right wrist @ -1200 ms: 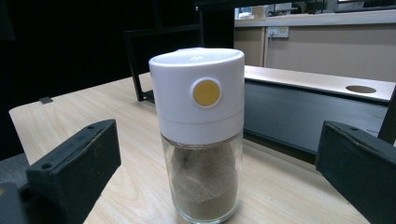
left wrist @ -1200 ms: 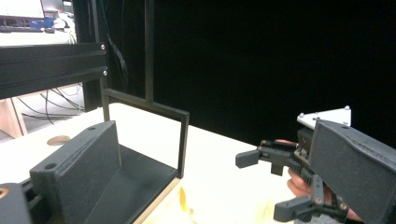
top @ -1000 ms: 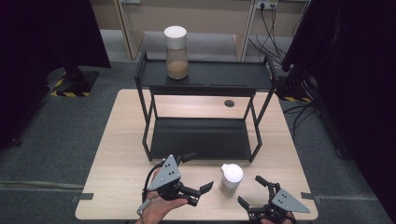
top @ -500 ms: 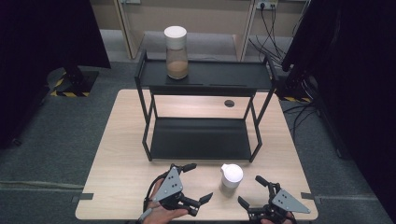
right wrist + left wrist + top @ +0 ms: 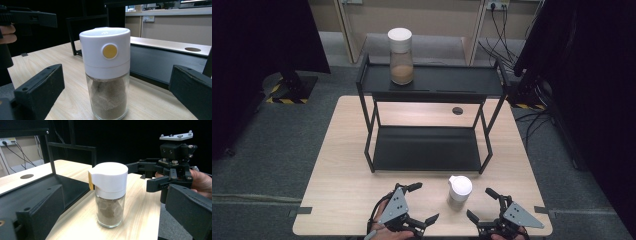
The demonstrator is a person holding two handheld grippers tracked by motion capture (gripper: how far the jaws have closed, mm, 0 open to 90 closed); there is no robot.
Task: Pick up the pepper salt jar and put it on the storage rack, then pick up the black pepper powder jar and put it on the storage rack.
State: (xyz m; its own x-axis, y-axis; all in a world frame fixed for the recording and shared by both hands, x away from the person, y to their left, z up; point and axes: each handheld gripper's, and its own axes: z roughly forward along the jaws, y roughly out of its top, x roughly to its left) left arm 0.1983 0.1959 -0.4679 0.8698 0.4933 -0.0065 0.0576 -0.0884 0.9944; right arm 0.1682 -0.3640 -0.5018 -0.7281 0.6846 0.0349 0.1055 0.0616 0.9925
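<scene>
Near the front edge of the light wooden desk (image 5: 347,165), right of centre, a small clear glass jar with a white plastic dispenser lid (image 5: 459,191) stands upright between your two grippers, touching neither. Your left gripper (image 5: 418,204) and right gripper (image 5: 479,204) both hold their fingers wide, gripping nothing. Judge the jar rigid, smooth and breakable, about half full of brown powder, so fairly light; take it around the glass body or low on the lid, squarely. The right gripper view shows a round yellow button (image 5: 110,51) on the lid; the left gripper view shows the lid's spout side instead. The high view alone takes in the black two-tier metal rack (image 5: 432,85) and a taller, similar jar (image 5: 401,55) on its top shelf.
</scene>
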